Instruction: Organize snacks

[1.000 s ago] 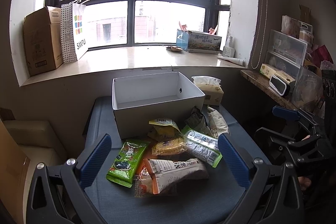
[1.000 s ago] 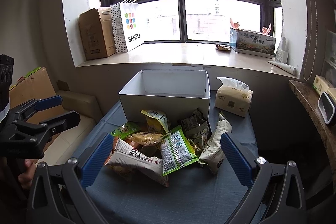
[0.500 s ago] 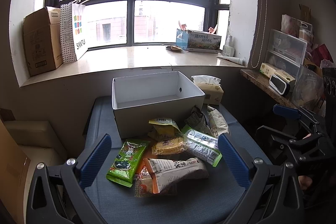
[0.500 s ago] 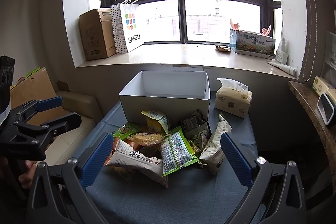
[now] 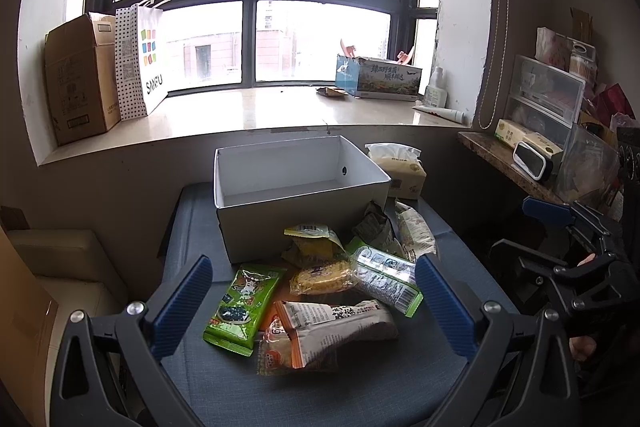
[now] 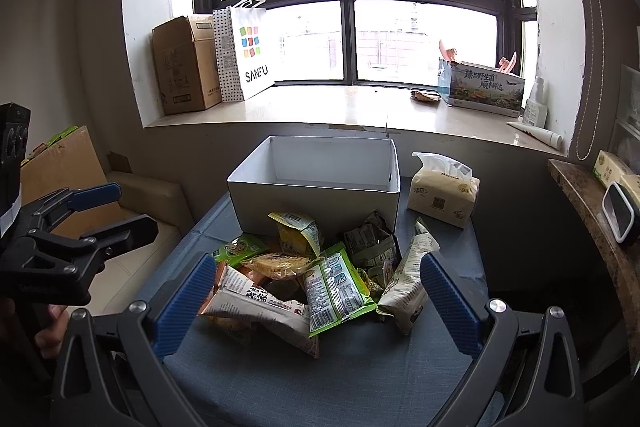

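Evidently nothing has been picked yet: the white box (image 5: 300,195), sitting at the centre of both views, shows a bare floor inside, and every snack lies in a loose heap (image 6: 320,267) on the blue-grey tabletop (image 5: 320,391) just in front of the box's near wall. So the step in hand looks like the very first one, choosing a packet and lining up on it.

Both tools hang above the near edge of the tabletop. The left gripper (image 5: 314,297) has its jaws spread wide, framing the pile in the lower middle of its view with nothing between them. The right gripper (image 6: 316,301) is likewise gaping and holds nothing; it also appears at the right edge of the left view, off to the side of the tabletop.

Nearest the left gripper are a green packet (image 5: 242,301) lying flat at lower centre-left and a white-and-orange bag (image 5: 332,327) resting on top of other packets. In the right view a green-and-white packet (image 6: 334,287) leans on the heap at centre, and a pale bag (image 6: 408,279) lies to its right.

My judgement is that the next move calls for dropping one gripper onto an outer, unburied packet, such as the green packet, closing on its edge, then lifting it over the box wall. A tissue pack (image 6: 442,193) stands right of the box and is probably no part of the job.
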Available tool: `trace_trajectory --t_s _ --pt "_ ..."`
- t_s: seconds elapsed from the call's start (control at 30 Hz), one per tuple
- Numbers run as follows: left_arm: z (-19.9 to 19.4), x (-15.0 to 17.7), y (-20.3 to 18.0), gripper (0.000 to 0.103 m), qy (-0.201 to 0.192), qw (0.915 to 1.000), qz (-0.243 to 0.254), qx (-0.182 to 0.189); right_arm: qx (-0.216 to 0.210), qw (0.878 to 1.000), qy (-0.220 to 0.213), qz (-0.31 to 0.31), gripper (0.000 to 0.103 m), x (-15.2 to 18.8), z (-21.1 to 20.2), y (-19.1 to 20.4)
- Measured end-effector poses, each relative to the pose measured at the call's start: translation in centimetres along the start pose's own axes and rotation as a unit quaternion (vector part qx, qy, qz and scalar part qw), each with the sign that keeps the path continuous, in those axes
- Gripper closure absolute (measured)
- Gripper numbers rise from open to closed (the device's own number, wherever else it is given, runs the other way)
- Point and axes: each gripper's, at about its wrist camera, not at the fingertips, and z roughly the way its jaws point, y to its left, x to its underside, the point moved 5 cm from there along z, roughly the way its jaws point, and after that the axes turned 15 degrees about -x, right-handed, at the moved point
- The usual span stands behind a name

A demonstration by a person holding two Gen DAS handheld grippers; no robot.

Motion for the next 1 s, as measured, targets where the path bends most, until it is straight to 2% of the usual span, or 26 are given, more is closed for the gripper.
trace_trajectory --t_s 0.6,0.73,0.87,0.9,1.0 --pt "-0.1 -0.1 0.1 0.000 -0.009 0.9999 -0.006 0.000 0.003 1.000 0.001 0.007 0.000 0.1 0.3 -0.9" --pt "-0.1 -0.2 0.5 0.000 -0.024 0.9996 -0.012 0.000 0.023 0.999 0.012 0.033 0.000 0.0 1.9 -4.6" --pt "0.5 0.1 0.3 0.000 -0.022 0.9997 -0.005 0.010 0.031 0.996 0.043 0.071 0.000 -0.3 5.5 -10.3" --pt "0.5 0.2 0.3 0.000 -0.029 0.9995 -0.009 0.008 0.033 0.994 0.054 0.085 0.000 -0.2 6.7 -11.8" --pt "-0.3 0.3 0.4 0.000 -0.093 0.9956 -0.011 -0.002 0.038 0.985 0.085 0.145 0.000 0.6 10.5 -16.6"
